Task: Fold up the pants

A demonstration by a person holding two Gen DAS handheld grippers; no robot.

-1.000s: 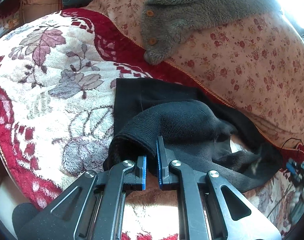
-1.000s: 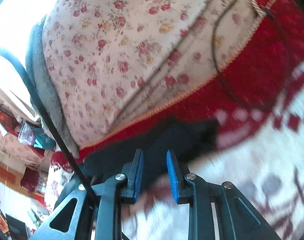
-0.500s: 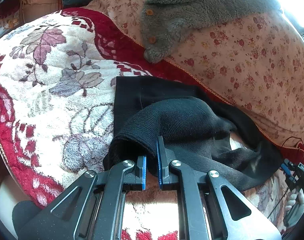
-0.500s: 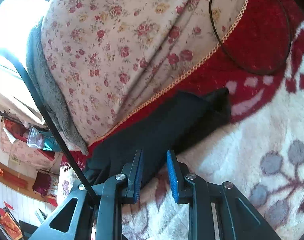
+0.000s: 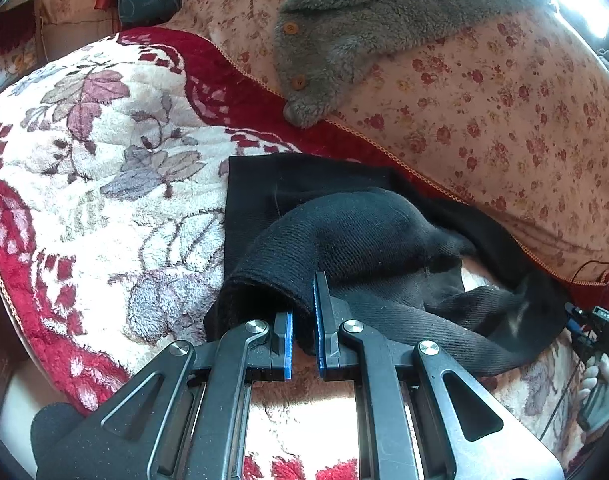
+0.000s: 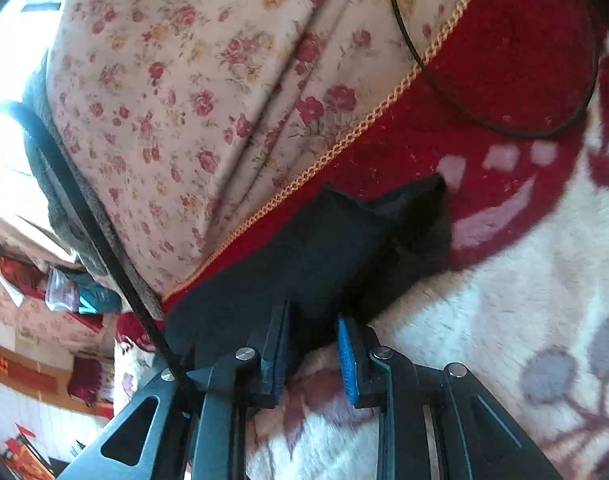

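Note:
Black pants (image 5: 384, 240) lie crumpled on a red and cream floral blanket (image 5: 104, 160). My left gripper (image 5: 302, 316) is shut on their ribbed black edge, which humps up just beyond the fingers. At the right edge of the left wrist view, the right gripper (image 5: 596, 320) and a gloved hand (image 5: 600, 380) sit at the far end of the pants. In the right wrist view, the flat end of the pants (image 6: 324, 248) reaches in between the fingertips of my right gripper (image 6: 312, 336). Its jaws are closing, and a gap still shows between the blue pads (image 6: 346, 352) and the cloth.
A bulky rose-print quilt (image 5: 484, 120) borders the pants along the far side, with a grey fleece garment (image 5: 364, 20) draped over it. A thin black cable (image 6: 504, 128) loops over the blanket's red border. Bags and clutter stand beyond the bed at far left.
My right gripper has come down and in toward the pants end, which now lies between its fingertips. The left gripper has kept its hold and place.

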